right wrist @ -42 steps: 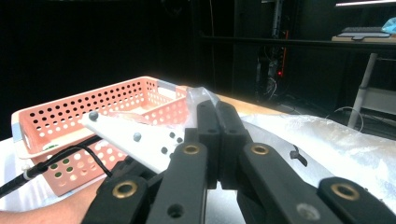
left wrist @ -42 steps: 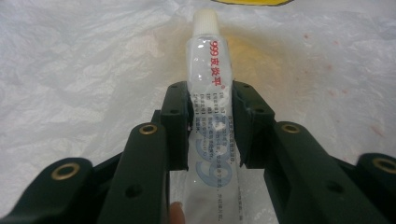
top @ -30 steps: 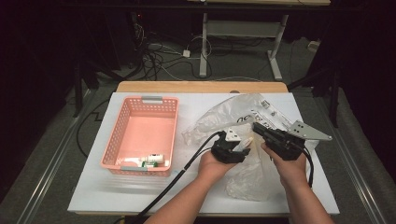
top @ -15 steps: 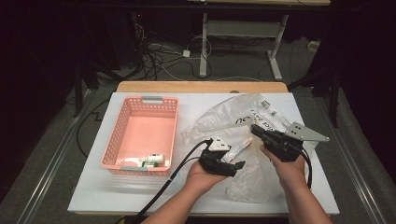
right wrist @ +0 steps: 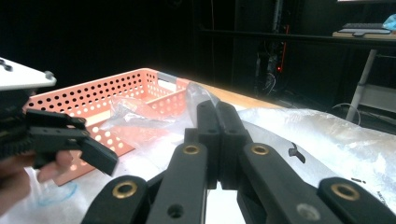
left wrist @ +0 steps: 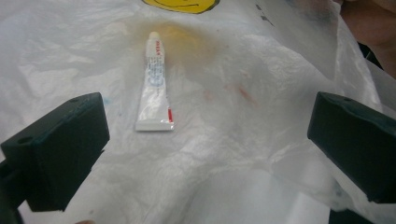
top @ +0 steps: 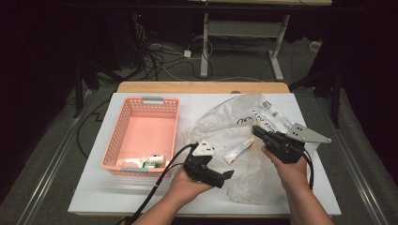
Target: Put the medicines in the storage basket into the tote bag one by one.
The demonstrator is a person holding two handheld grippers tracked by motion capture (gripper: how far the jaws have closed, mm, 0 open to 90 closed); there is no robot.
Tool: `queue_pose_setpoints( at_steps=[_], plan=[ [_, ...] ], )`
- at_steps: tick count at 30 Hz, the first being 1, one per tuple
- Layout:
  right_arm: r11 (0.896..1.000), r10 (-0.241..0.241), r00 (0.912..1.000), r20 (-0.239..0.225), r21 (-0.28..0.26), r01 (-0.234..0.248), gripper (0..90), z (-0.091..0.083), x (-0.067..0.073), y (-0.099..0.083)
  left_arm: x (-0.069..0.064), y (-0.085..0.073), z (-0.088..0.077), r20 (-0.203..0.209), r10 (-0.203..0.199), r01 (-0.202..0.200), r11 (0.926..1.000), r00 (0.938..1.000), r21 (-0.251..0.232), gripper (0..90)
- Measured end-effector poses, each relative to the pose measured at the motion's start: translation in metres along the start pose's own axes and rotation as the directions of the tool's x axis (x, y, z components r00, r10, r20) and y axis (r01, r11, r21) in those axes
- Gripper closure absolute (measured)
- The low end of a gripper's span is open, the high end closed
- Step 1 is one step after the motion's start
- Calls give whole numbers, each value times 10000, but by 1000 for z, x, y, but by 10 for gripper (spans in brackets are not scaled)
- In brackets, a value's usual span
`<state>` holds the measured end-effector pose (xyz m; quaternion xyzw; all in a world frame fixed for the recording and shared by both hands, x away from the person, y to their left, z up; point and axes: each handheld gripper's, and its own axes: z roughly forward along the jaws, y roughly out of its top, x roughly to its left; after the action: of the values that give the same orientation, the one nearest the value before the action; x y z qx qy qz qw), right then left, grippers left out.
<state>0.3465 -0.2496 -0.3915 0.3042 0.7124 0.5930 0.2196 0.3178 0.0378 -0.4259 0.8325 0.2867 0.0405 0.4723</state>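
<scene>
Clear plastic is pinched at its edge by the right claw (top: 257, 130), whose jaws are pressed together on the film at centre right of the high view, so the bag (top: 244, 154) is held up and open. At lower centre of that view the left claw (top: 228, 174) is held just off the bag's mouth, its jaws having just been opening; they stand wide and nothing is gripped between them. The step in hand is judged to be the emptying of the bag into the basket (top: 117, 140), seen at centre left. Next, the left claw would need to be brought forward over the tube (left wrist: 156, 84), lined up across its narrow body, and closed through or under the film without the loose plastic being caught. The tube is seen in the upper left of the left gripper view: small, white, flat at the crimped end with a red mark, capped at the far end, lying among the bag's folds. A small bottle (top: 152, 161) already lies in the basket's near end.
</scene>
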Motion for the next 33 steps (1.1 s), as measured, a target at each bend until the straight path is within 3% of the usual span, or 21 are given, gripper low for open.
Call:
queue_pose_setpoints(
  at_steps=[6,16,22,26,29,33],
  plan=[
    [10000,-14,10000,30,-15,14,900,0,-1,0,4,-7,-27,-299,-25,17,9996,9995,-267,0],
    [9999,-16,10000,59,-133,17,900,-3,-2,2,24,-18,-62,-983,-492,457,9983,9939,-370,0],
    [9999,6,10000,89,-133,-5,900,-4,-2,2,39,-25,-84,-1483,-806,706,9950,9857,-710,0],
    [9999,-1,9999,105,-124,3,900,-4,-2,2,49,-30,-99,-1966,-1014,858,9926,9752,-860,0],
    [10000,-28,9999,98,-95,29,900,-4,-2,1,54,-32,-105,-2307,-1088,936,9927,9669,-763,0],
    [10000,-37,10000,92,-33,37,900,-3,-2,1,61,-35,-110,-2413,-1205,1073,9919,9629,-673,0]
  ],
)
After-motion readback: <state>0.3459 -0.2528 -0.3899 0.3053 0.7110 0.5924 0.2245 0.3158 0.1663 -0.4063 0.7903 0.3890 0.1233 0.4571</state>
